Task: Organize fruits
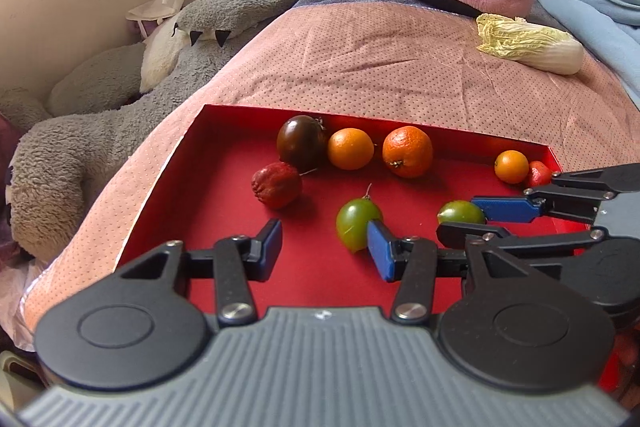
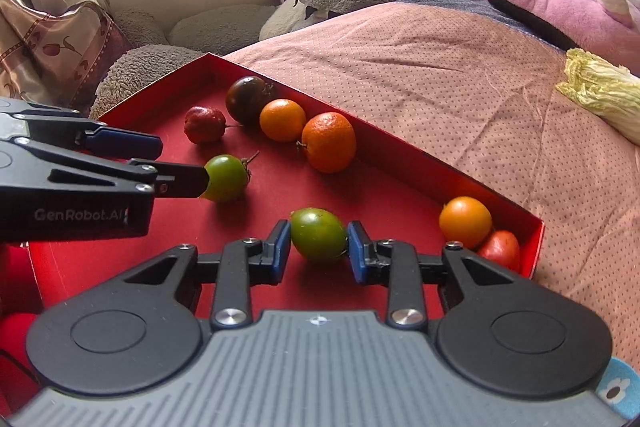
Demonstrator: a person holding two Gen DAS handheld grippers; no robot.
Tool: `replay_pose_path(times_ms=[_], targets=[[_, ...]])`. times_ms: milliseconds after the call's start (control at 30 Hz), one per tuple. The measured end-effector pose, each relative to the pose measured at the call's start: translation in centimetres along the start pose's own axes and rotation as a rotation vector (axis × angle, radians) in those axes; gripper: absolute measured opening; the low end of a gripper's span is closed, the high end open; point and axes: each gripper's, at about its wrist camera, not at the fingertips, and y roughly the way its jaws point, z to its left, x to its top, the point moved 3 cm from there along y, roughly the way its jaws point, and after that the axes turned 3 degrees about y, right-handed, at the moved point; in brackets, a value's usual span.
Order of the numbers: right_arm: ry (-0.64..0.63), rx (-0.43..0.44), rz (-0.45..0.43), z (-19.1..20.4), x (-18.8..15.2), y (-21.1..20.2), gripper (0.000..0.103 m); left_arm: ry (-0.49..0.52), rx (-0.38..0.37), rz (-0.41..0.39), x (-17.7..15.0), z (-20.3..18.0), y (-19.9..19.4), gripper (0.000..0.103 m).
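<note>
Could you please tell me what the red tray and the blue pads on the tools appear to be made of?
The shallow red tray looks like matte cardboard: thin straight walls, crisp folded corners, a pale raw edge. The blue pads on the right tool look like soft rubber, dull and slightly rounded, though moulded plastic is possible.

Left wrist view: sits low over the near edge of the red tray, facing along its own fingers toward the bed's pillow end, close to the fruit.
Right wrist view: looks over the tray from its near right side, turned leftward toward the wall.
Shared: tray, fruit, pink blanket, and each gripper appears in the other's frame edge.
</note>
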Motion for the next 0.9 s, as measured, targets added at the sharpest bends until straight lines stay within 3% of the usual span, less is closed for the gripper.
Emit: replay_pose_path(times_ms=[100,267,367,500,900], targets=[[0.041,0.000,0.007,-0.8,-1.4,-1.3,0.036,0.032,-0.007,0.012,0.2,-1.1,0.8,0.050],[0.069,-0.002,0.013,-1.3,-3.0,-2.8,0.036,0.097,0.046,0.048,0.5,-2.5,2.5,0.049],[0.074,-0.003,0.015,-1.3,-3.4,-3.4,0.036,0.072,0.040,0.067,0.7,-2.5,2.9,0.047],[0.070,-0.006,0.002,-1.2,-3.6,-4.5,0.036,0.053,0.048,0.080,0.8,-2.5,3.2,0.033],[0.076,0.012,-0.014,-1.2,-5.0,-7.1,0.036,0.060,0.057,0.050,1.0,-3.9,2.4,0.032]])
